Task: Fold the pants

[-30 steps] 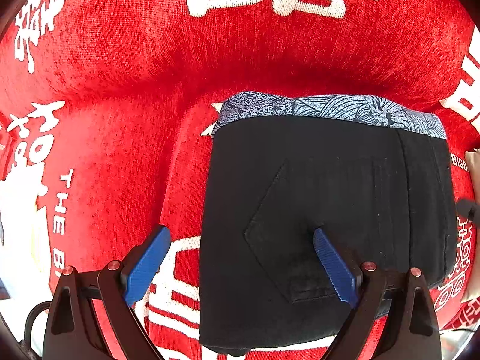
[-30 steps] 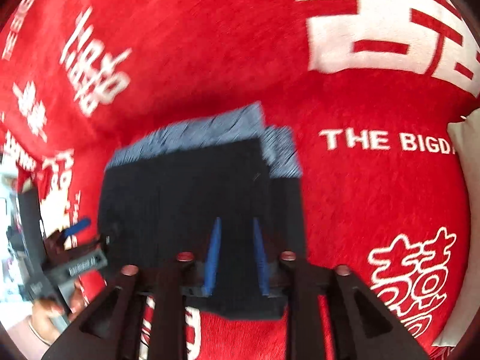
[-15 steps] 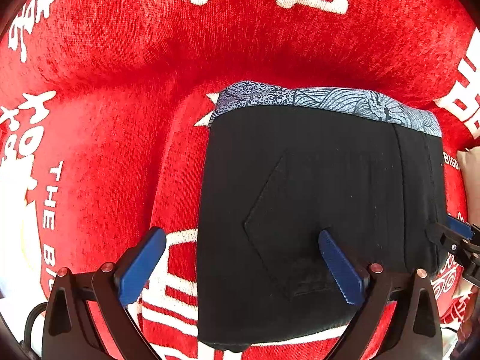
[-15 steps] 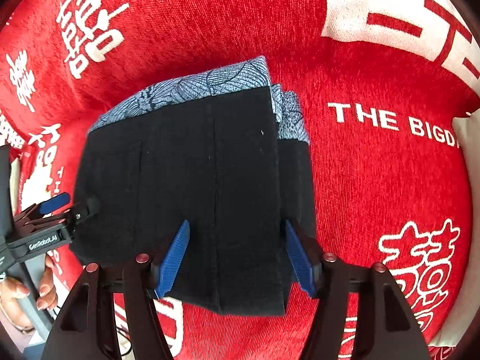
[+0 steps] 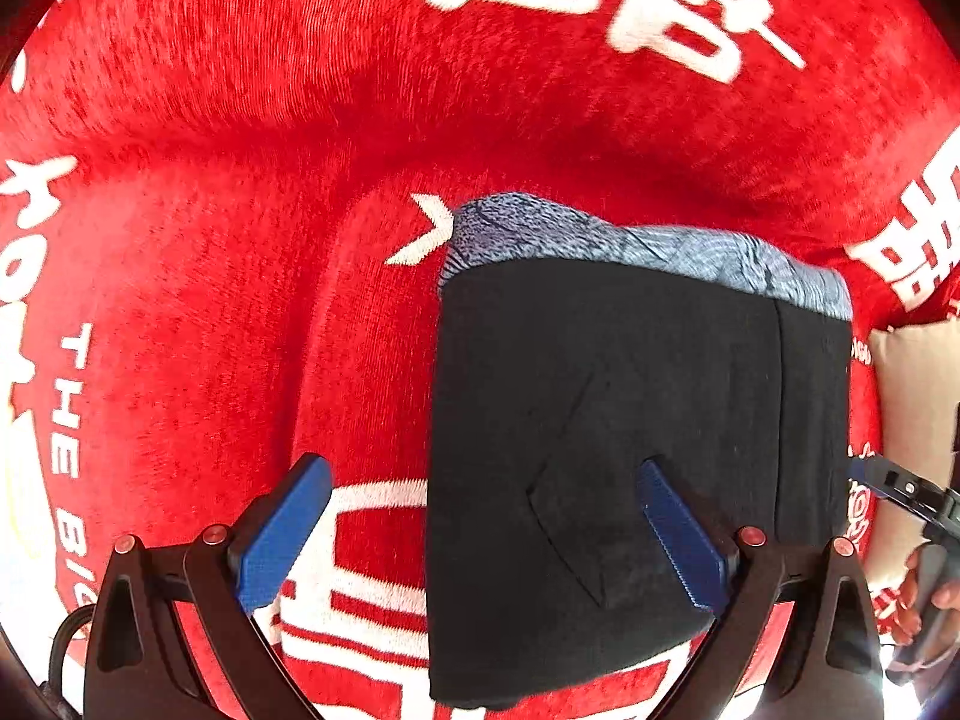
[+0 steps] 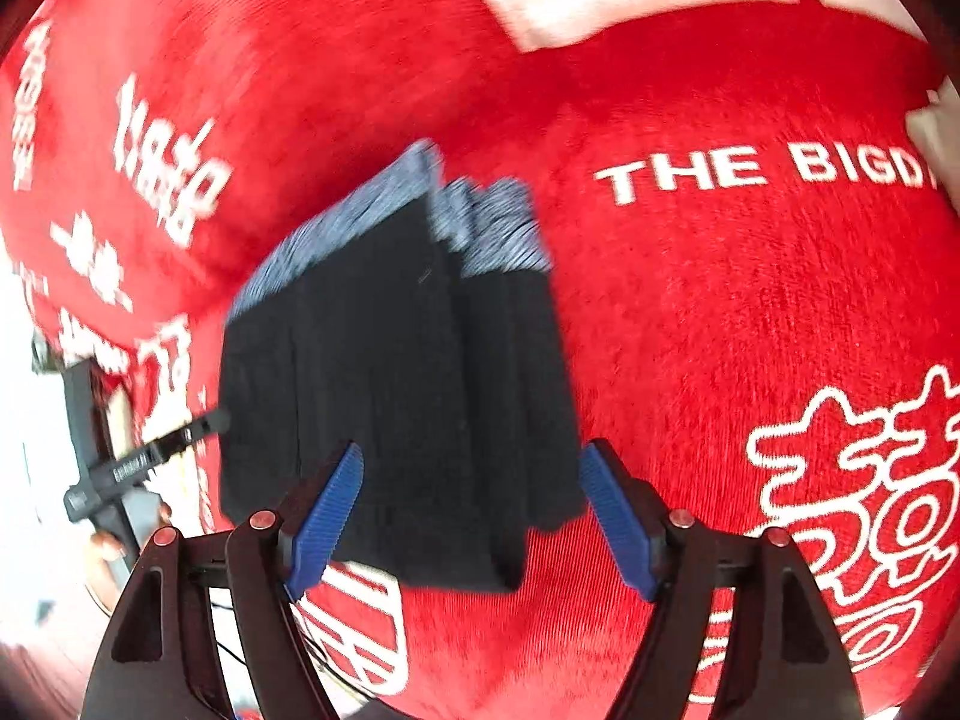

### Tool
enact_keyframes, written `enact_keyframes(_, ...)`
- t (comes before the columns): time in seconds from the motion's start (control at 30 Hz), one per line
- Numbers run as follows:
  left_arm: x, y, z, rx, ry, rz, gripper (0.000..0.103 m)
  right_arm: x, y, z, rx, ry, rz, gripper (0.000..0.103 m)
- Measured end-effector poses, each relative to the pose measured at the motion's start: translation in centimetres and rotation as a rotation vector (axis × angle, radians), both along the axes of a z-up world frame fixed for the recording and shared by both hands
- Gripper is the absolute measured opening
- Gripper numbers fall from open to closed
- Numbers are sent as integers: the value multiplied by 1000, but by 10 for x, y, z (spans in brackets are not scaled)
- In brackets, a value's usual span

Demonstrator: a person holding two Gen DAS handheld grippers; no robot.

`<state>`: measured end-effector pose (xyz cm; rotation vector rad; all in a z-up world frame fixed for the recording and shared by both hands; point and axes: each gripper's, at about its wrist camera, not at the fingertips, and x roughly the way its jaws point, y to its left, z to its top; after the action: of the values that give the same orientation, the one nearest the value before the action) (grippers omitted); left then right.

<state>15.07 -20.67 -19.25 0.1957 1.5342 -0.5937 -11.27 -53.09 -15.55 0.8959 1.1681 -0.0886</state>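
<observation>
covering the whole surface, a red blanket (image 5: pixel 210 240), plush and ribbed, printed with white characters and letters. pants (image 5: pixel 600 432) lie on it folded into a thick black rectangle of matte cloth, a blue-grey patterned band along the far edge, a pointed pocket seam on top; stacked layers show at one side in the blurred right view (image 6: pixel 408 390). left gripper (image 5: pixel 480 534) hovers spread wide over the near left corner, one ribbed blue pad above the cloth, one above blanket. right gripper (image 6: pixel 474 516) likewise spread, straddling the near right corner, gripping nothing.
</observation>
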Motion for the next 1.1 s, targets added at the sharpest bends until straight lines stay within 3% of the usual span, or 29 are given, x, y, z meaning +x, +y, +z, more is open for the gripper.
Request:
enact_keyframes(0.1,8,-3,-7,-31,40,-10,102,3,-14,-10,45,-11,-31,79)
enact_keyframes(0.37,27,-5,-32,-165,203,-95,102,15,-27,-36,163,-46,16,79)
enact_keyframes(0.57,34,-13,-56,-183,253,-124,102,26,-35,-55,255,-82,74,79)
enact_keyframes(0.87,14,-36,-44,-184,217,-158,101,55,-33,-64,298,-91,180,78)
enact_keyframes(0.93,9,-44,-40,-181,193,-151,95,56,-33,-63,294,-69,170,74)
enact_keyframes(1.0,5,-46,-32,-186,169,-159,81,55,-30,-60,286,-60,157,62)
enact_keyframes(1.1,-1,-47,-18,-179,135,-164,69,51,-26,-52,290,-72,129,48)
